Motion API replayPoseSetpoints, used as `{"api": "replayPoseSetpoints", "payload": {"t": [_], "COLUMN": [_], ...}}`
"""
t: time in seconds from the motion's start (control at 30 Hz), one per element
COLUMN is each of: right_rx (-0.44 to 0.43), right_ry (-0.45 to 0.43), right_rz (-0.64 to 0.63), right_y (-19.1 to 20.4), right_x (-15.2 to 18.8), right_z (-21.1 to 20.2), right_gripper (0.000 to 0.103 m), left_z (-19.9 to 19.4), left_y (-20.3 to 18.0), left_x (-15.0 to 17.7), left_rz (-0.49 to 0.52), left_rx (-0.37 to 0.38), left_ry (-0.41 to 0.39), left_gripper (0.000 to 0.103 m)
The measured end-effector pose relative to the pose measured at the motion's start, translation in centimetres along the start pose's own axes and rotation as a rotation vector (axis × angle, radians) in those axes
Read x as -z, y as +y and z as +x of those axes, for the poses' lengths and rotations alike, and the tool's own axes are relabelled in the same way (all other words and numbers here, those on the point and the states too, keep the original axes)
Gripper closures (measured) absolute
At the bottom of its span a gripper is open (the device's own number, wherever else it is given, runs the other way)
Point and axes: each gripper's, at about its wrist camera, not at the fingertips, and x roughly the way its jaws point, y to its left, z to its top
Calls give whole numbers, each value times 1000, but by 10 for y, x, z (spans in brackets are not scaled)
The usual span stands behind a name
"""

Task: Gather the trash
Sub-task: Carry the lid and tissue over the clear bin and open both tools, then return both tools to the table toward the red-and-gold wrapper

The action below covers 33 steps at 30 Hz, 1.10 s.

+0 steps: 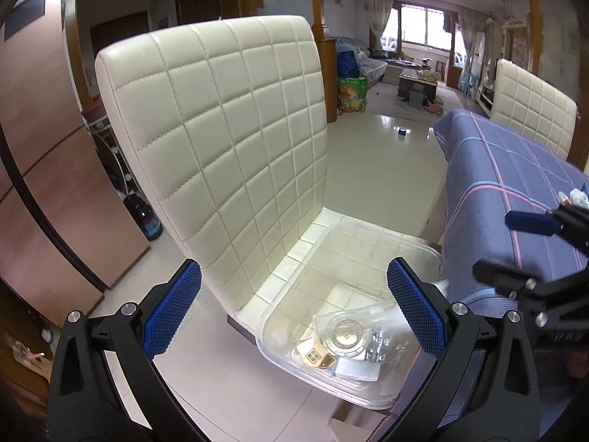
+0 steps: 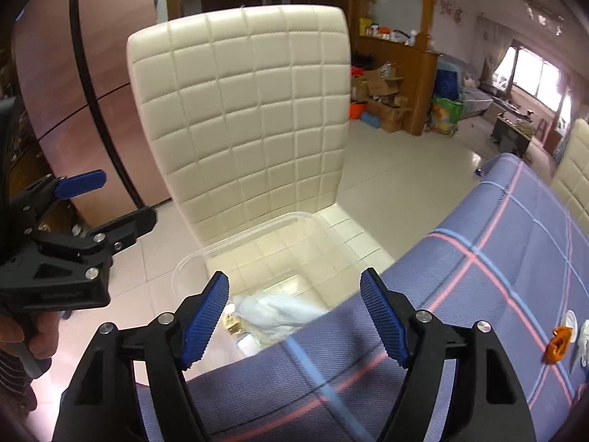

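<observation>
A clear plastic bin stands on the seat of a cream quilted chair. It holds a clear plastic lid, paper scraps and a pale crumpled wad, which looks blurred. My left gripper hangs open over the bin's left side, with nothing between its pads. My right gripper is open above the bin's table-side rim, also with nothing between its pads. Each gripper shows in the other's view: the right gripper, the left gripper.
A table under a purple plaid cloth borders the chair on the right. On it lie an orange piece, a white disc and white crumpled trash. A second cream chair stands beyond the table. A brown cabinet is at left.
</observation>
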Motion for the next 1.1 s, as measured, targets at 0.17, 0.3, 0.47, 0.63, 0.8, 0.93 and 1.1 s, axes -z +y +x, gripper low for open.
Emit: {"api": "replayPoseSetpoints", "payload": {"t": [0.17,0.3,0.47,0.63,0.8,0.93,1.1], "right_rx": [14,54,176,274,346,370,423], "right_ry": [-7,-5,-39,-91,-112,-101,-83], "right_rz": [66,99,137,180,263,341,419], "right_y": [-17,-28,-43,-65,-99,-129,-166], "right_x": [3,10,26,49,89,122,162], "right_z": [-12,-24,-63,-112,-155,-180,-205], "right_gripper": [31,31,31,31,31,31,31], "left_z": [-2,-13,-33,-57,-80,-92,-99], "left_y": [-11,-29,-64,-111,-169,-216,-276], "left_x": [-4,-8,-12,-13,-9,-5,-1], "left_rz": [0,32,104,175,274,336,391], "left_rx": [44,87,141,205,268,313,381], "left_ry": [8,-11,-32,-40,-60,-62,-45], "left_gripper": [3,3,3,3,3,3,3]}}
